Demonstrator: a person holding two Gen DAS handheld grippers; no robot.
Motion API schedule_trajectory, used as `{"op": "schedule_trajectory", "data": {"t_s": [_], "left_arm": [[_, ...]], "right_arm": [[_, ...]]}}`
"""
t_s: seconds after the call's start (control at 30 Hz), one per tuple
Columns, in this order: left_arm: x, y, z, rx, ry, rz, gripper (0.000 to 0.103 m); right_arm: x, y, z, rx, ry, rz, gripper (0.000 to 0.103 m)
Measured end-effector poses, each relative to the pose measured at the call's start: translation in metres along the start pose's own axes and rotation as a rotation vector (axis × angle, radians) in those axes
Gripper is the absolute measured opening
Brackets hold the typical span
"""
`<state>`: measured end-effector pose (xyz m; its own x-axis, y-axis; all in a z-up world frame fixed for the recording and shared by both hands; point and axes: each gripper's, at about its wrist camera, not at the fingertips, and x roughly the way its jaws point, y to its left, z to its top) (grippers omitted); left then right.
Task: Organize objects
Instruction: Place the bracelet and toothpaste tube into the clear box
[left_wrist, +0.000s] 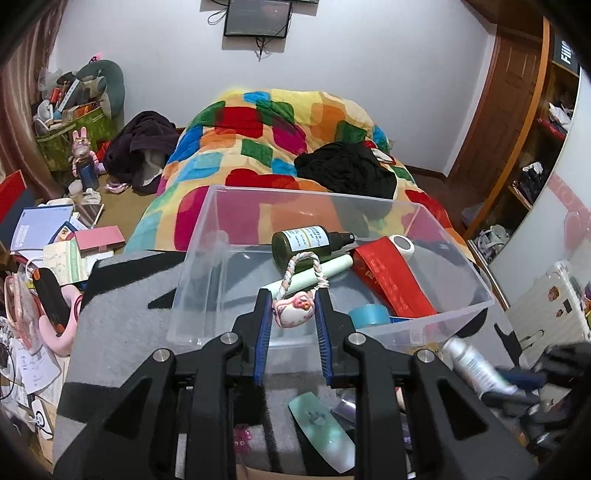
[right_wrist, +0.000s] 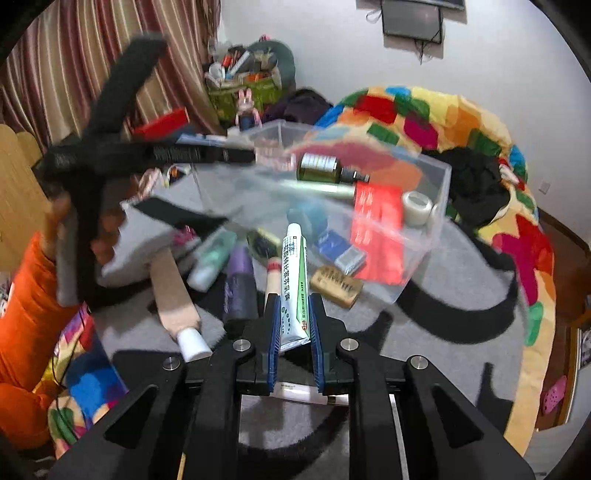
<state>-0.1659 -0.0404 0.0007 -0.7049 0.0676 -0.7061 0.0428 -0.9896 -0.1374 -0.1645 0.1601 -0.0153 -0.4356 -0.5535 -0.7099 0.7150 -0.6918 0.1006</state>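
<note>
1. Nearest, left wrist view: left gripper (left_wrist: 293, 314) closed narrowly on a pink cat-face charm (left_wrist: 292, 313), pads pressing its sides, braided loop (left_wrist: 302, 271) standing up beyond the fingertips; held over the near wall of the clear plastic bin (left_wrist: 207, 266), presumably for release inside.
2. Nearest, right wrist view: right gripper (right_wrist: 294, 321) clamped on the crimped tail of a white-and-green ointment tube (right_wrist: 294, 280), cap end pointing forward toward the bin (right_wrist: 439, 192); grip at the flat tail likely chosen because the flattened end fits between the pads.
3. Just beyond, on the grey-and-black rug (right_wrist: 424, 314): unsorted items lying close together beside the bin — purple bottle (right_wrist: 239, 288), pale mint tube (right_wrist: 212, 264), beige tube with a white cap (right_wrist: 175, 299), wooden brush (right_wrist: 335, 285); crowding probably an obstacle to later picks.
4. Middle distance, inside the bin: dark green spray bottle (left_wrist: 304, 243), pale green stick (left_wrist: 314, 275), red packet (left_wrist: 391, 280), blue tape roll (left_wrist: 369, 315), white roll (left_wrist: 402, 246); right half already stacked, left half bare, so the freer drop zone.
5. Left of the right wrist view: other handheld gripper (right_wrist: 155, 153) reaching toward the bin, blurred, with an orange sleeve (right_wrist: 26, 306) below; possible crossing of the two approach paths.
6. Far: patchwork quilt (left_wrist: 266, 140) carrying black clothing (left_wrist: 347, 170); wall screen (left_wrist: 257, 17); heaped papers (left_wrist: 40, 225) at left.
</note>
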Motion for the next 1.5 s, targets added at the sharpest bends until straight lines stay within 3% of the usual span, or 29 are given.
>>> {"op": "schedule_trajectory", "data": {"t_s": [0.13, 0.2, 0.27, 0.67, 1.0, 1.13, 1.5], "left_arm": [[-0.008, 0.0, 0.001, 0.006, -0.007, -0.007, 0.029], [-0.014, 0.0, 0.001, 0.003, -0.019, -0.005, 0.043], [-0.021, 0.0, 0.001, -0.001, -0.039, -0.001, 0.05], [-0.037, 0.004, -0.009, 0.014, -0.064, 0.009, 0.066], [-0.029, 0.028, -0.034, -0.021, 0.005, 0.009, 0.067], [-0.03, 0.039, -0.045, -0.04, 0.033, 0.016, 0.067], [-0.033, 0.052, -0.078, -0.041, 0.093, 0.036, 0.067]], "right_arm": [[-0.01, -0.006, 0.017, 0.039, -0.064, -0.025, 0.013], [-0.009, -0.012, 0.024, 0.067, -0.075, -0.032, 0.013], [-0.004, -0.018, 0.032, 0.096, -0.082, -0.039, 0.013], [0.048, -0.055, 0.056, 0.232, -0.013, -0.127, 0.01], [0.048, -0.042, 0.055, 0.167, 0.002, -0.171, 0.012], [0.038, -0.041, 0.053, 0.17, -0.014, -0.158, 0.029], [0.006, -0.028, 0.033, 0.147, -0.055, -0.124, 0.035]]}}
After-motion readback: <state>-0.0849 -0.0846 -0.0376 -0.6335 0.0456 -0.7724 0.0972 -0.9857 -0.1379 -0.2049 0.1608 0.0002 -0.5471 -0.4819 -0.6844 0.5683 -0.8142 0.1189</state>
